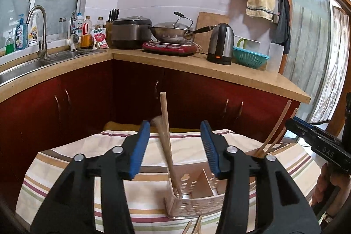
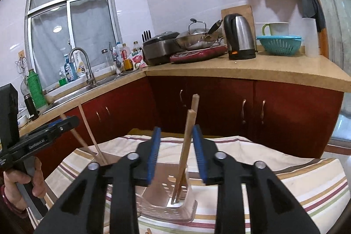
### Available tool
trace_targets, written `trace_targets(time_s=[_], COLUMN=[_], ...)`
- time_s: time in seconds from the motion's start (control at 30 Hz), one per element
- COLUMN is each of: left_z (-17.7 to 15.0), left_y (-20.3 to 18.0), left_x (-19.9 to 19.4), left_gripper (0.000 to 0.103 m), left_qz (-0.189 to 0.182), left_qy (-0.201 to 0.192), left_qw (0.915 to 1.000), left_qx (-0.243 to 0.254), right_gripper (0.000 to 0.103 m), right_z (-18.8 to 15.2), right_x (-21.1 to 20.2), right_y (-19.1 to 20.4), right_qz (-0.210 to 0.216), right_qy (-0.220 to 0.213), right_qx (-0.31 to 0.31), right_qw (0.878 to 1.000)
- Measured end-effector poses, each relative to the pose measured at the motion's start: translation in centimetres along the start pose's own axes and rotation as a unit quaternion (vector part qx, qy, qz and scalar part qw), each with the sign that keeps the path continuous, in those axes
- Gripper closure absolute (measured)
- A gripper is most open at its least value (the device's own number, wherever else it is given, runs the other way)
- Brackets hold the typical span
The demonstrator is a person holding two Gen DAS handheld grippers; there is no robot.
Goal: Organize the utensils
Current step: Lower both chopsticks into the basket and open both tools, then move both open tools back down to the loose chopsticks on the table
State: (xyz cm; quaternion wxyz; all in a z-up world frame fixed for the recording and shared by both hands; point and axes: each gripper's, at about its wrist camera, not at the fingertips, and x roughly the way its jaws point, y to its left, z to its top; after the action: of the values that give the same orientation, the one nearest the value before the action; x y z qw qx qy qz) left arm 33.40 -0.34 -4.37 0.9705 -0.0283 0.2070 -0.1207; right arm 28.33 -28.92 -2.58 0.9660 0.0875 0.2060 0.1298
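Observation:
A clear perforated utensil holder (image 1: pixel 197 196) with a divider stands on a striped cloth (image 1: pixel 72 170). My left gripper (image 1: pixel 175 146) is open above it. A wooden chopstick (image 1: pixel 165 124) stands blurred between the jaws, its tip in the holder's left compartment. Two more chopsticks (image 1: pixel 274 131) lean in the right compartment. In the right wrist view my right gripper (image 2: pixel 175 150) is open around two chopsticks (image 2: pixel 186 146) that stand in the holder (image 2: pixel 166 203). The other chopsticks (image 2: pixel 90 137) lean at the left, by the left gripper's body (image 2: pixel 39 139).
Loose chopstick ends (image 1: pixel 193 227) lie on the cloth near the front edge. Behind are red cabinets (image 1: pixel 87 98) and a counter (image 1: pixel 197 63) with a kettle (image 1: pixel 220 43), wok, rice cooker, teal colander and a sink (image 1: pixel 26 65) at the left.

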Motion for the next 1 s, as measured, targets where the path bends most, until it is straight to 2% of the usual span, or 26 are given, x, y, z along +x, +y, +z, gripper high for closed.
trace_targets(time_s=[0.27, 0.53, 0.73, 1.0], left_z=[-0.9, -4.0, -6.9, -12.0], left_y=[-0.8, -1.6, -1.6, -2.4], left_x=[-3.3, -7.2, -9.3, -12.7], left_gripper=[0.038, 0.037, 0.037, 0.037], left_qz=[0.011, 0.021, 0.021, 0.029], left_qy=[-0.02, -0.021, -0.002, -0.006], left_qw=[0.9996, 0.9992, 0.9998, 0.9995], left_qx=[0.014, 0.026, 0.008, 0.008], right_gripper=[0.06, 0.055, 0.055, 0.055], right_z=[-0.7, -3.4, -5.5, -10.3], right_x=[-3.0, -6.6, -8.6, -12.8], right_y=[0.1, 0.4, 0.2, 1.0], right_qz=[-0.018, -0.036, -0.036, -0.025], right_qy=[-0.007, -0.001, 0.009, -0.012], right_qx=[-0.012, -0.026, -0.008, -0.023], right_qw=[1.0, 0.999, 0.999, 0.999])
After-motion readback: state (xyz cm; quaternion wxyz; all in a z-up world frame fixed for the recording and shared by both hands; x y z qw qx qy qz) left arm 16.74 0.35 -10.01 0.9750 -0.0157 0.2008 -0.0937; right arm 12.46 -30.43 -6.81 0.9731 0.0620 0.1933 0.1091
